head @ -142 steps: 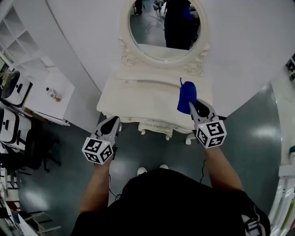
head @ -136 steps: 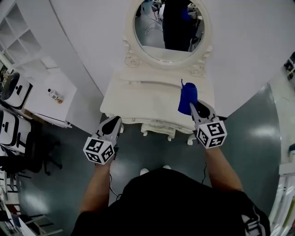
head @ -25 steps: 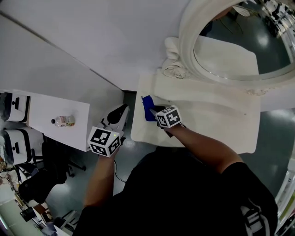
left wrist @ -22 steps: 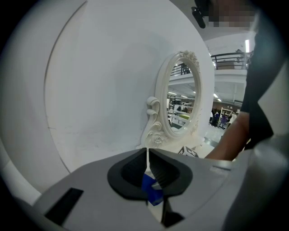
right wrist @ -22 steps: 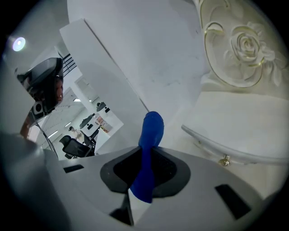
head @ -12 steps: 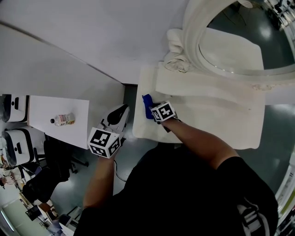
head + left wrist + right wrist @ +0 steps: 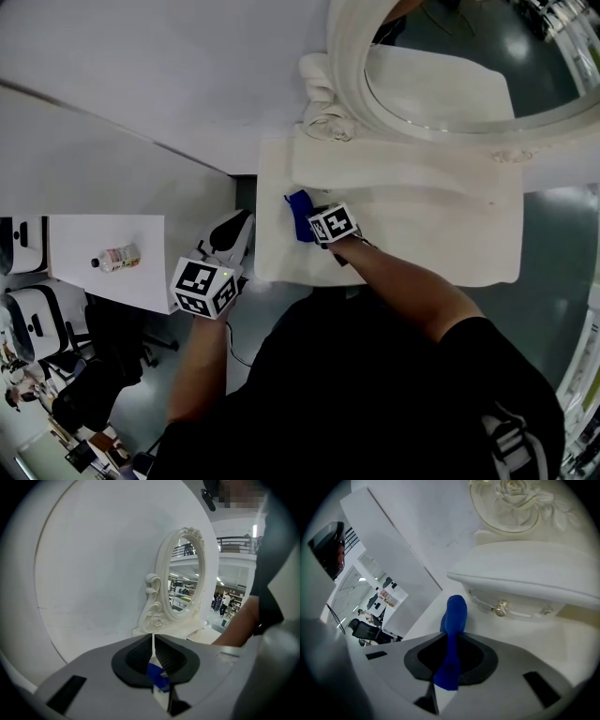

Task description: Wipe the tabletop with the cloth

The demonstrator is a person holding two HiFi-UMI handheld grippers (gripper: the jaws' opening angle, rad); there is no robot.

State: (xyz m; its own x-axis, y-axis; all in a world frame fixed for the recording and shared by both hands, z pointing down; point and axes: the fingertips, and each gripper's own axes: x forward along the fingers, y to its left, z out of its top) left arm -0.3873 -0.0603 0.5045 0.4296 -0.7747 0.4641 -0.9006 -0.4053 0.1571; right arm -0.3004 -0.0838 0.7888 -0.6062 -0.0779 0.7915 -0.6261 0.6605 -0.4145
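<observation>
**Blue cloth held at the counter's far left end**

The right gripper [image 7: 312,217] has its fingers clenched on a rumpled blue cloth [image 7: 299,212], and the cloth's free end sticks out ahead of them. Cloth and gripper sit at the 9 o'clock end of the cream-white counter [image 7: 441,234]. An oval mirror in a carved cream frame [image 7: 342,89] rises at 12 o'clock. The left gripper [image 7: 236,231] hangs just off the counter's edge, at 9 o'clock from the cloth, with its fingers closed together on nothing.
</observation>
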